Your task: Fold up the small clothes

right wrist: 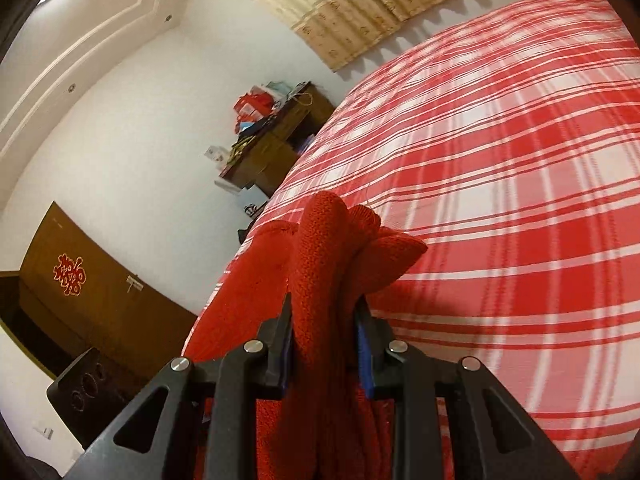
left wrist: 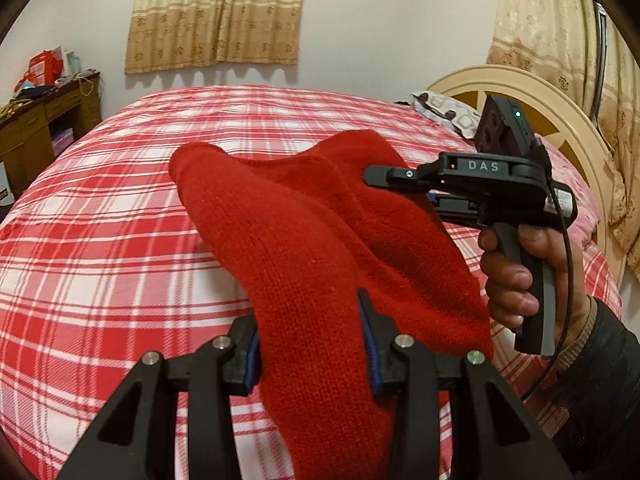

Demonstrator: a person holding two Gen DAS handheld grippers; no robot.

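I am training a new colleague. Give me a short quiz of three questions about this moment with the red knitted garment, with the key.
1. True or false: both grippers are shut on the red knitted garment.
2. What lies below the garment? A) plaid bed cover B) wooden floor C) desk
3. Fill in: in the left wrist view, the right gripper comes in from the ____ side.

Key: 1 true; the left gripper clamps it too. 2 A, the plaid bed cover. 3 right.

The setting was a home bedroom. A bed [left wrist: 120, 208] with a red-and-white plaid cover and a cream headboard [left wrist: 532, 96] filled the room. Patterned beige curtains [left wrist: 216, 12] hung on white walls, and a cluttered wooden desk [left wrist: 44, 120] stood beside a wooden door [right wrist: 92, 292].
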